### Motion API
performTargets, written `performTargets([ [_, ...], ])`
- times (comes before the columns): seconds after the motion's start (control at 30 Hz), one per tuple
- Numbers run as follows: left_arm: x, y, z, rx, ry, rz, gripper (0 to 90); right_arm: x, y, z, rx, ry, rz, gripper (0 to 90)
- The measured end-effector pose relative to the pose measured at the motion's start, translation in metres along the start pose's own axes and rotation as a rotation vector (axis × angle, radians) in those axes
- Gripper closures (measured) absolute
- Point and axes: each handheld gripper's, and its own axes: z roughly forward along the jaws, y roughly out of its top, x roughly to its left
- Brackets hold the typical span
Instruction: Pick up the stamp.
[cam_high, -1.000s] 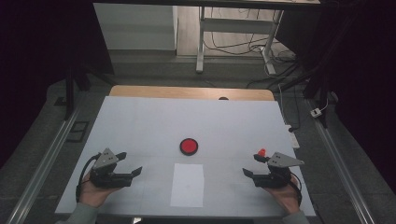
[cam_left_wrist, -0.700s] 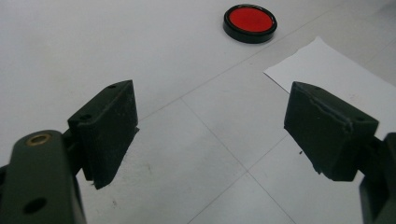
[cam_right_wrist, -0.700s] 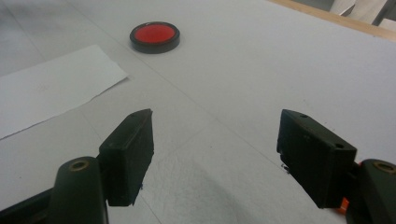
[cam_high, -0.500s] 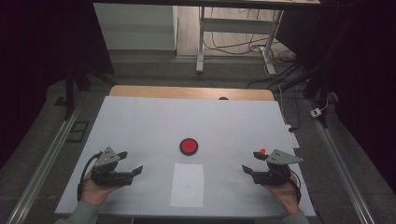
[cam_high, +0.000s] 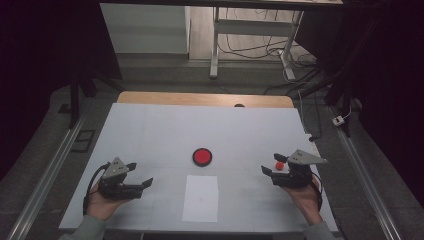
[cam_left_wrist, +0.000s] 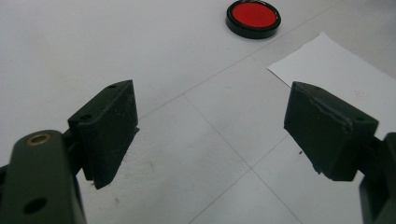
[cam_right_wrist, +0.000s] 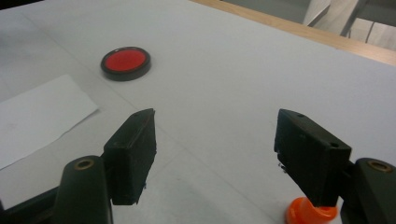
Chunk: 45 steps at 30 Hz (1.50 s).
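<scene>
Tools (cam_high: 144, 183) (cam_high: 267, 171) wide apart, holding nothing.

We see a pale grey-white worktop (cam_high: 150, 130) with faint grid lines and a tan wooden strip along its far edge. At frame centre lies a round red disc with a black rim (cam_high: 202, 156); below it lies a plain white paper sheet (cam_high: 201, 198). Both tools are black, the left tool (cam_high: 146, 183) and the right tool (cam_high: 266, 171); a small orange knob (cam_high: 279, 164) sits at right.

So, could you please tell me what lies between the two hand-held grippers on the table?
In the high view, a white paper sheet lies between the left hand-held gripper and the right hand-held gripper; the rest is bare table.
</scene>
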Motion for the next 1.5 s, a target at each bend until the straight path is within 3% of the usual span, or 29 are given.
performTargets([
  [0.43, 0.0, -0.002, 0.003, 0.013, -0.003, -0.007, 17.9, -0.022, 0.003, 0.004, 0.043, -0.053, 0.036, 30.1],
  [0.57, 0.001, -0.002, 0.003, 0.013, 0.001, -0.007, 17.9, -0.026, 0.012, 0.004, 0.074, -0.059, 0.03, 30.3],
  [0.8, 0.001, 0.0, 0.007, 0.018, -0.005, -0.003, 17.9, -0.037, 0.023, 0.009, 0.068, -0.083, 0.037, 31.0],
  [0.93, 0.0, 0.0, 0.008, 0.023, -0.005, 0.003, 17.9, -0.044, 0.018, 0.009, 0.029, -0.084, 0.063, 31.7],
  [1.1, 0.0, -0.001, 0.008, 0.025, 0.0, 0.005, 17.9, -0.053, 0.012, 0.01, 0.069, -0.093, 0.07, 31.7],
  [1.5, 0.0, -0.002, 0.009, 0.027, -0.005, 0.007, 17.6, -0.058, -0.007, 0.016, 0.167, -0.121, 0.083, 34.6],
])
